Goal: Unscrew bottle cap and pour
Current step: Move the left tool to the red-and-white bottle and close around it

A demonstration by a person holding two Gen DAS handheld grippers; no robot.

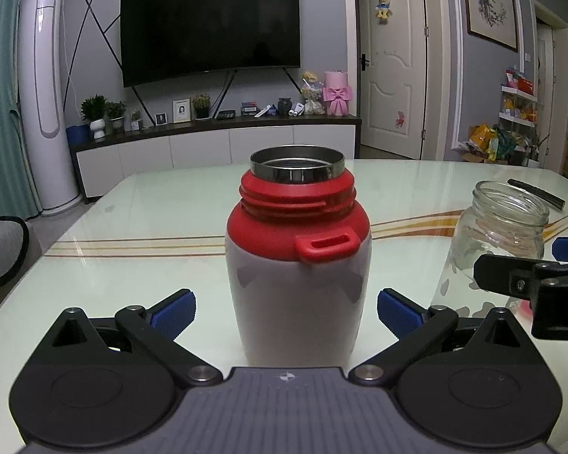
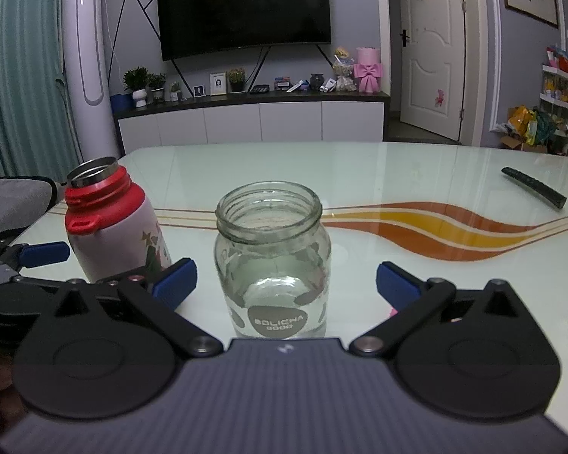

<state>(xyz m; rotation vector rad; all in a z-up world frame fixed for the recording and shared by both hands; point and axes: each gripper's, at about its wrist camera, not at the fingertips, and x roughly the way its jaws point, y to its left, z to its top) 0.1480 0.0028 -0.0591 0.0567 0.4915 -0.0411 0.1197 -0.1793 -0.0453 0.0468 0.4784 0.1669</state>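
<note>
I see my left gripper (image 1: 286, 314) level, jaws apart flanking the uncapped red-and-white steel bottle (image 1: 297, 265); my right gripper (image 2: 286, 283), likewise apart, faces the clear glass jar (image 2: 272, 261) at twelve o'clock.

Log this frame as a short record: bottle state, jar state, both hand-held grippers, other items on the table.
bottle: red-shouldered white steel-mouthed flask, upright on the glass-topped table, cap off, threads bare
cap: not in view
jar: clear glass jar, upright, lidless, right of the flask; whether it holds liquid cannot be told
left hand-held gripper: open, blue pads either side of the flask, not touching
right hand-held gripper: open, straddling the jar, not touching
other: black remote control at the far right
</note>
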